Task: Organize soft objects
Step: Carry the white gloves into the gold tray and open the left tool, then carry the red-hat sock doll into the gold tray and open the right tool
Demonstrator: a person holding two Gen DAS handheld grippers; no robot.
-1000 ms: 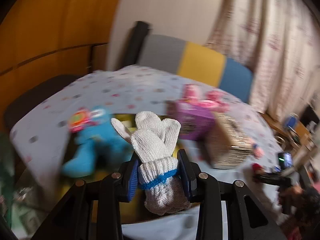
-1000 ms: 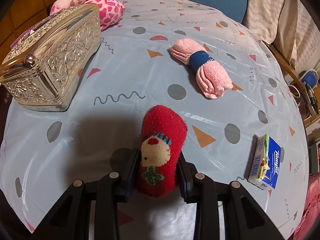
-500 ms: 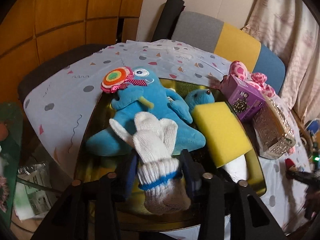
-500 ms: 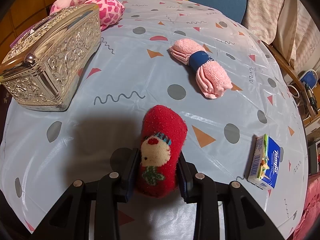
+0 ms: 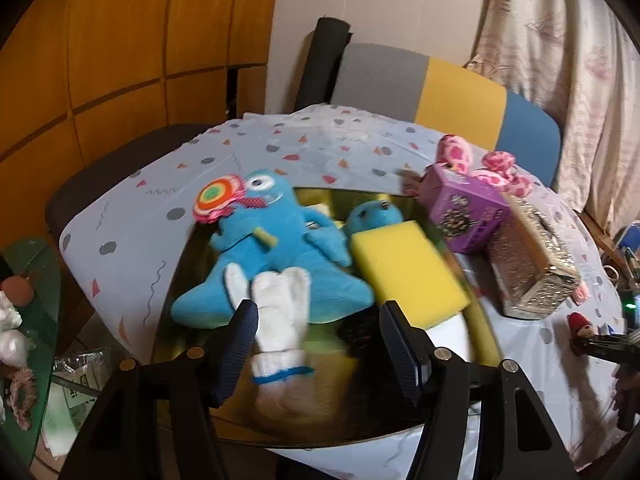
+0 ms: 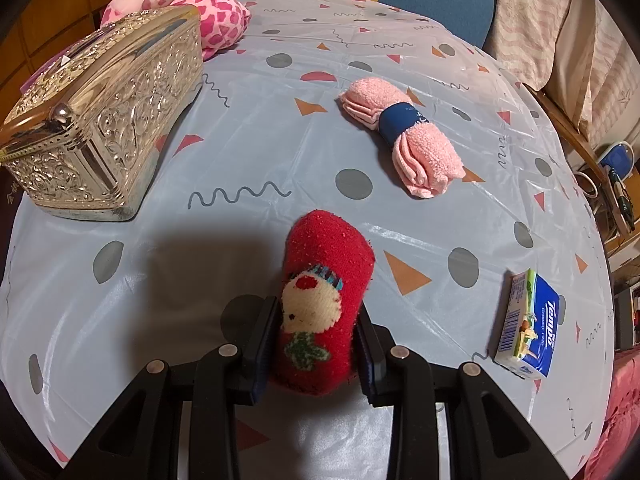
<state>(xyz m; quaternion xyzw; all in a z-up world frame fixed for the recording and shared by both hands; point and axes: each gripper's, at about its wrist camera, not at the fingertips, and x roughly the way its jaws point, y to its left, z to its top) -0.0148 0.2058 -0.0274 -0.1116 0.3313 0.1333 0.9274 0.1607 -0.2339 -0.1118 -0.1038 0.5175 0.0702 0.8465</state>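
In the left wrist view my left gripper (image 5: 316, 316) is open, its jaws wide apart. The white knit glove (image 5: 280, 320) with a blue band lies loose between them over the dark gold tray (image 5: 188, 256), blurred. In the tray lie a big blue plush (image 5: 276, 256), a small blue plush (image 5: 372, 216) and a yellow sponge (image 5: 408, 272). In the right wrist view my right gripper (image 6: 316, 320) is shut on a red sock (image 6: 324, 300) with a reindeer face, resting on the tablecloth. A rolled pink towel (image 6: 400, 128) lies beyond it.
A silver ornate box (image 6: 104, 128) stands left, with a pink spotted plush (image 6: 204, 12) behind it. A purple box (image 5: 464, 208) sits beside the tray. A Tempo tissue pack (image 6: 528, 324) lies right. A chair (image 5: 440, 92) stands behind the table.
My left gripper opened and let go of the white glove, which dropped toward the tray. The right gripper and red sock have not moved.
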